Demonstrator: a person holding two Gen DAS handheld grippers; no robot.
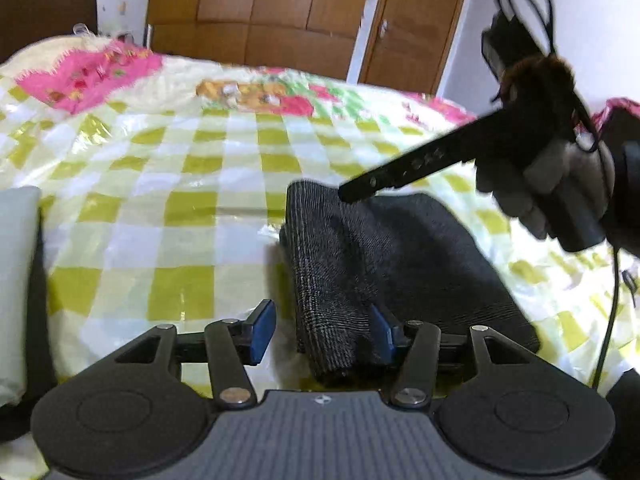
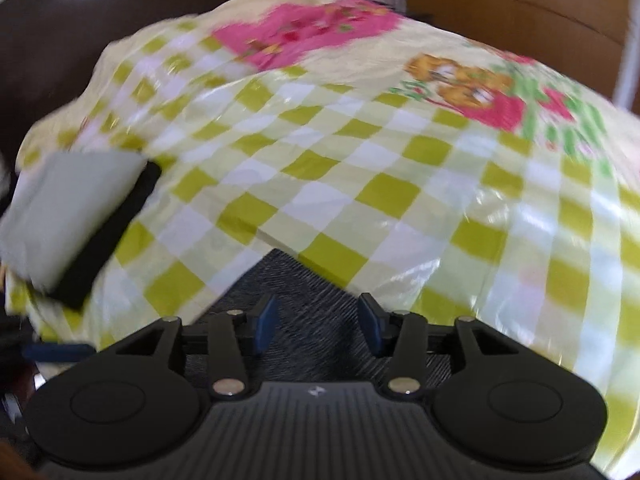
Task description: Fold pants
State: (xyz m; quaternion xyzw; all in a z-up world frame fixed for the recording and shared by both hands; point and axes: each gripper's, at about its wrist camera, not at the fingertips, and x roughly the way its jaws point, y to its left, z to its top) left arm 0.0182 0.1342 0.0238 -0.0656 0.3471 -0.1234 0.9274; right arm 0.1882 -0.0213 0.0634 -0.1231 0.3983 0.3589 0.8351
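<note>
Pants [image 1: 400, 264], dark grey, folded into a thick bundle on bed [image 1: 168, 208], lower centre-right of left wrist frame; fine pale stripe showing on the rolled left edge, plain dark panel spread to the right. Left gripper [image 1: 320, 330] low in frame, jaws apart: left blue pad clear over the checked sheet, right pad just beside or touching the bundle's near fold, contact not certain; nothing clamped. Right gripper [image 1: 352, 196] seen from the left wrist view reaching in from upper right, black finger tip over the bundle's far edge, gloved hand [image 1: 540, 192] around its handle, black cable [image 1: 612, 300] trailing down at right edge. Right wrist frame blurred: right gripper's [image 2: 318, 326] blue pads standing apart, striped pants [image 2: 304, 300] filling the lower centre beneath and between them, pads not pressing on cloth. Bed covered in yellow-green and white checks under shiny plastic, pink and orange cartoon print toward upper part of both frames. Pale folded cloth [image 2: 68, 208] on a black item [image 2: 108, 236] at left of right wrist frame, well apart from the pants; same pale cloth at far left edge of left wrist frame. Wardrobe [image 1: 260, 8], brown wood, along top of left wrist frame, white wall beside it.
</note>
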